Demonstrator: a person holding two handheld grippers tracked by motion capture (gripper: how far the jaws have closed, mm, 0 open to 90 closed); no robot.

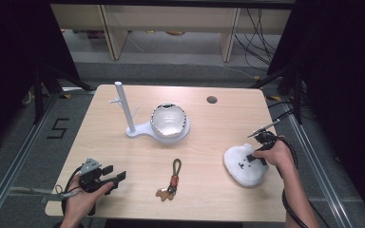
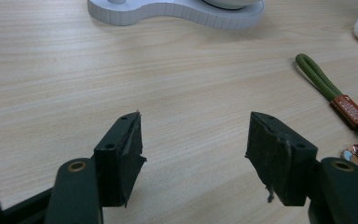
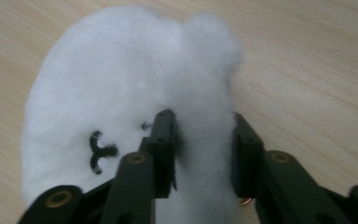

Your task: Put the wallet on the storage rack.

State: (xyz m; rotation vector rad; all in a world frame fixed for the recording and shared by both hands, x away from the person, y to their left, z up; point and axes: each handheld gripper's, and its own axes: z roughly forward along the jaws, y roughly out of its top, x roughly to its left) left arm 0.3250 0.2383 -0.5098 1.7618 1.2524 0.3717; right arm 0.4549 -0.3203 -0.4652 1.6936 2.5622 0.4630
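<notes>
A white fluffy plush (image 1: pixel 243 165) with a small black stitched face lies on the table at the right. My right gripper (image 1: pixel 255 158) is shut on a fold of the plush (image 3: pixel 135 88), its jaws pinching the fur from both sides. Near the front left edge, my left gripper (image 1: pixel 114 176) is held open just above the table, nothing between its jaws (image 2: pixel 196 154). A keychain (image 1: pixel 171 180) with a green cord loop, an orange tag and a small charm lies front centre, and in the left gripper view the keychain (image 2: pixel 335 93) is to the right of the jaws.
A white stand (image 1: pixel 138 129) with a tall branched post (image 1: pixel 124 105) and a shiny bowl (image 1: pixel 169 120) on its base sits at the table's middle back. A round cable hole (image 1: pixel 212 99) is in the tabletop at the far right. Cables trail from both grippers.
</notes>
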